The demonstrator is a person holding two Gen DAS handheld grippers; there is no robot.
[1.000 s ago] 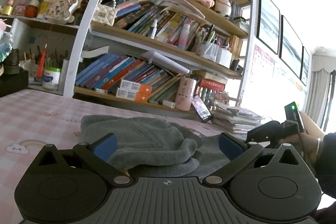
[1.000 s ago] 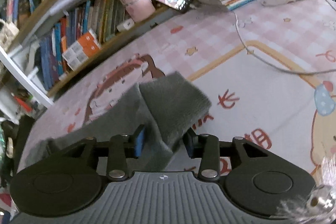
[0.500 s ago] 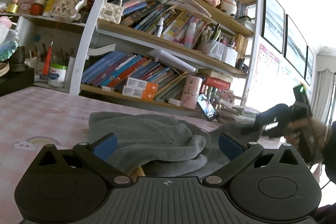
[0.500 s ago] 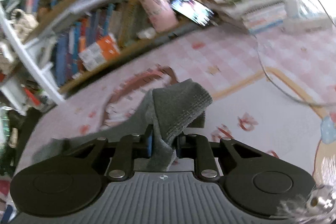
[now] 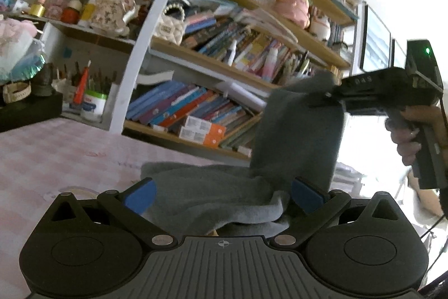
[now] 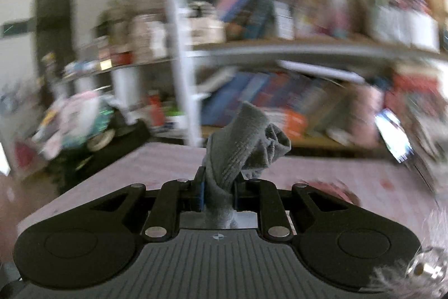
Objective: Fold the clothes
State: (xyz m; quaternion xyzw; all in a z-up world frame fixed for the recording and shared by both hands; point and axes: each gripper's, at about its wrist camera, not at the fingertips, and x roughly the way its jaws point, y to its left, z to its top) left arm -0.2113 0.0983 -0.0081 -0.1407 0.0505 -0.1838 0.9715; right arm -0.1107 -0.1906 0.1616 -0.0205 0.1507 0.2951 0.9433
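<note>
Behind everything stands a tall wooden bookshelf with a white upright [image 5: 140, 66], its boards crowded with leaning books, plush toys and jars; below it spreads a pink checked tablecloth with cartoon prints [image 5: 56, 159], blurred in the right wrist view; on that cloth lies a grey fleecy garment [image 5: 212, 192], bunched in soft folds just ahead of the left gripper [image 5: 222, 195], with one part of it lifted off the pile and hanging as a flat upright panel; the top of that raised panel is pinched by the right gripper [image 6: 217, 194], a black pistol-shaped tool with a small green light, held in a hand [image 5: 406, 136] at the right edge of the left wrist view; its blue-padded fingers are drawn close together on a twisted wad of the grey cloth, which pokes up past them; the left gripper's blue-padded fingers [image 5: 138, 194] stand wide apart, one on either side of the heap, gripping nothing; whether they touch the cloth cannot be told.
</note>
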